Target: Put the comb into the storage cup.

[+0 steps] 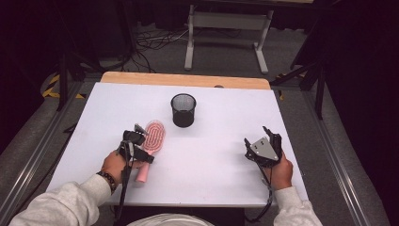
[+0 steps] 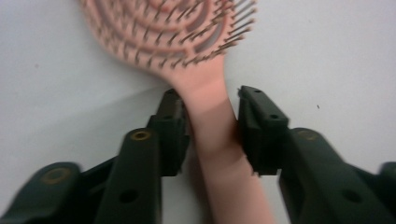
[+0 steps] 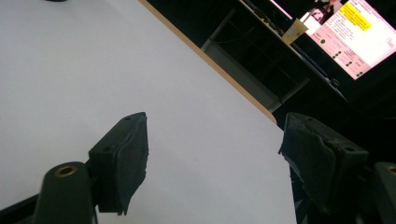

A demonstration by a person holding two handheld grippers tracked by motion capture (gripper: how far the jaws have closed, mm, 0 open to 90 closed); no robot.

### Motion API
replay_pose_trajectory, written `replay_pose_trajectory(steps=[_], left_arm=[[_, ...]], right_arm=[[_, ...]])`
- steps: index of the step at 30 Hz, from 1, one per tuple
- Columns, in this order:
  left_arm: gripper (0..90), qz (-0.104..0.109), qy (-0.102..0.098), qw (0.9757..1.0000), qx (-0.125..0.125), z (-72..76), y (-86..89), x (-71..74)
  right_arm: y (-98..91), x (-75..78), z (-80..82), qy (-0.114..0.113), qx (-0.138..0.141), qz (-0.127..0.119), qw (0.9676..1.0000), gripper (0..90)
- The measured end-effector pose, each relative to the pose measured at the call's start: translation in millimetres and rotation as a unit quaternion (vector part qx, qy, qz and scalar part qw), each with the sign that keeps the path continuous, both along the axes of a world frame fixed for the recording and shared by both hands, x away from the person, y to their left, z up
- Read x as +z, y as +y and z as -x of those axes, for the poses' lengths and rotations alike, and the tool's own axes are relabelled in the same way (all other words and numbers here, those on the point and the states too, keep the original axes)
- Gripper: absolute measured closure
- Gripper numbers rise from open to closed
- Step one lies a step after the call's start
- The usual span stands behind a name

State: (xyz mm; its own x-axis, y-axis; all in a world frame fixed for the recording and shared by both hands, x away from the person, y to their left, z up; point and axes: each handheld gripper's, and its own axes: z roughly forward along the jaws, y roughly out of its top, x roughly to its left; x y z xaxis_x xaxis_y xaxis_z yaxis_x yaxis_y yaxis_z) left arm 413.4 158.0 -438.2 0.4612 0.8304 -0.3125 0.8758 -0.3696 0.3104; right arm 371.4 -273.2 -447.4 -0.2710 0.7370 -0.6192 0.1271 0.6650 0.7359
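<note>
A: Where's the brush?
B: Pink hairbrush (image 1: 151, 141) lies on the white table (image 1: 211, 160), near-left of the black mesh cup (image 1: 183, 109). Left gripper (image 2: 212, 126) straddles its handle, jaws either side, nearly touching.
A: Right gripper (image 3: 212, 158)?
B: Wide open, nothing btw jaws, near-right.

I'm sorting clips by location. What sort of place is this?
Probably a lab or studio set up for recording: a white-topped table ringed by dark curtains, cables on the floor, a lit screen beyond, and a person holding tongs at a pink hairbrush.
</note>
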Motion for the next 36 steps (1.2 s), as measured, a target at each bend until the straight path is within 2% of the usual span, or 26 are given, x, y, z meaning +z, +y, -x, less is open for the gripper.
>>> replay_pose_trajectory(steps=[4, 6, 7, 10, 11, 12, 13, 14, 15, 16, 17, 18, 20, 21, 22, 23, 24, 25, 26, 27, 28, 29, 30, 32, 35, 36], left_arm=[[68.5, 0.000, -0.019, 0.9997, -0.018, 2.8, 0.8, -0.1], [71.8, 0.002, -0.044, 0.9987, -0.025, 4.9, 2.9, 0.9], [72.2, -0.003, -0.067, 0.9973, -0.032, 6.8, 3.1, 1.7], [72.3, 0.002, -0.100, 0.9940, -0.046, 12.0, 7.4, -1.0], [72.3, -0.003, -0.114, 0.9921, -0.052, 14.1, 6.9, -0.9], [72.8, -0.025, -0.147, 0.9864, -0.069, 18.3, 6.5, 0.4], [73.0, -0.024, -0.155, 0.9849, -0.073, 19.9, 7.8, 0.4], [73.3, -0.029, -0.169, 0.9820, -0.079, 21.6, 8.8, 0.7], [73.6, -0.026, -0.175, 0.9807, -0.084, 22.7, 10.1, 1.0], [74.0, -0.026, -0.175, 0.9807, -0.084, 22.7, 10.1, 1.0], [74.0, -0.023, -0.185, 0.9786, -0.087, 24.4, 12.0, 1.2], [75.1, -0.032, -0.209, 0.9718, -0.105, 28.2, 12.3, 2.8], [76.2, -0.037, -0.232, 0.9642, -0.123, 31.6, 11.7, 3.4], [76.6, -0.037, -0.232, 0.9642, -0.123, 31.6, 11.7, 3.4], [77.0, -0.042, -0.232, 0.9627, -0.133, 31.9, 10.9, 1.6], [77.1, -0.054, -0.222, 0.9628, -0.145, 30.8, 9.5, -0.1], [77.2, -0.069, -0.225, 0.9584, -0.162, 30.8, 5.6, 0.9], [77.1, -0.074, -0.215, 0.9590, -0.169, 28.7, 3.9, 1.9], [77.1, -0.074, -0.198, 0.9620, -0.174, 24.9, 3.2, 3.7], [76.9, -0.074, -0.198, 0.9620, -0.174, 24.9, 3.2, 3.7], [76.5, -0.078, -0.174, 0.9668, -0.170, 17.7, 1.8, 5.2], [76.4, -0.073, -0.155, 0.9700, -0.173, 13.8, 1.3, 5.7], [76.3, -0.074, -0.146, 0.9710, -0.175, 10.8, -0.5, 5.3], [74.6, -0.093, -0.121, 0.9709, -0.184, 5.7, -6.9, 0.3], [72.4, -0.094, -0.113, 0.9721, -0.183, 2.0, -9.6, 0.4], [72.3, -0.092, -0.107, 0.9733, -0.181, -0.4, -10.3, 0.7]], right_arm=[[2.3, -2.3, 0.8, 0.006, 0.012, 0.008, 0.9999, 22.5], [3.4, -2.9, 1.8, 0.005, 0.021, 0.010, 0.9997, 22.4], [3.4, -2.9, 2.2, 0.005, 0.024, 0.009, 0.9997, 22.4], [3.0, -3.1, 3.2, 0.005, 0.027, 0.008, 0.9996, 21.7], [2.7, -3.2, 3.1, 0.005, 0.030, 0.008, 0.9995, 21.3], [2.3, -3.6, 3.3, 0.008, 0.032, 0.006, 0.9994, 20.8], [2.4, -3.8, 3.4, 0.009, 0.033, 0.005, 0.9994, 20.5], [2.8, -4.0, 3.9, 0.011, 0.035, 0.005, 0.9993, 20.3], [3.3, -4.3, 4.5, 0.009, 0.036, 0.006, 0.9993, 20.3], [3.3, -4.3, 4.5, 0.009, 0.036, 0.006, 0.9993, 20.3], [3.5, -4.3, 5.1, 0.007, 0.037, 0.008, 0.9992, 20.3], [4.2, -4.5, 5.8, 0.005, 0.039, 0.009, 0.9992, 20.3], [4.6, -4.6, 5.8, 0.005, 0.042, 0.010, 0.9991, 20.2], [4.6, -4.6, 5.8, 0.005, 0.042, 0.010, 0.9991, 20.2], [5.4, -5.3, 6.0, 0.005, 0.044, 0.010, 0.9990, 20.2], [5.8, -5.6, 6.2, 0.006, 0.045, 0.011, 0.9989, 20.2], [6.6, -5.8, 6.6, 0.007, 0.045, 0.013, 0.9989, 20.0], [7.1, -5.9, 7.1, 0.006, 0.046, 0.016, 0.9988, 19.9], [7.6, -5.9, 7.5, 0.004, 0.048, 0.016, 0.9987, 19.9], [7.8, -5.9, 7.7, 0.004, 0.050, 0.016, 0.9986, 19.9], [7.8, -5.9, 7.4, 0.004, 0.051, 0.017, 0.9985, 19.9], [7.7, -6.0, 7.1, 0.005, 0.051, 0.017, 0.9985, 19.7], [7.3, -6.2, 7.0, 0.008, 0.050, 0.015, 0.9986, 19.6], [5.8, -6.7, 6.4, 0.011, 0.052, 0.012, 0.9985, 19.6], [4.7, -7.2, 5.7, 0.014, 0.052, 0.006, 0.9985, 19.6], [4.3, -7.3, 5.5, 0.015, 0.052, 0.005, 0.9985, 19.7]])
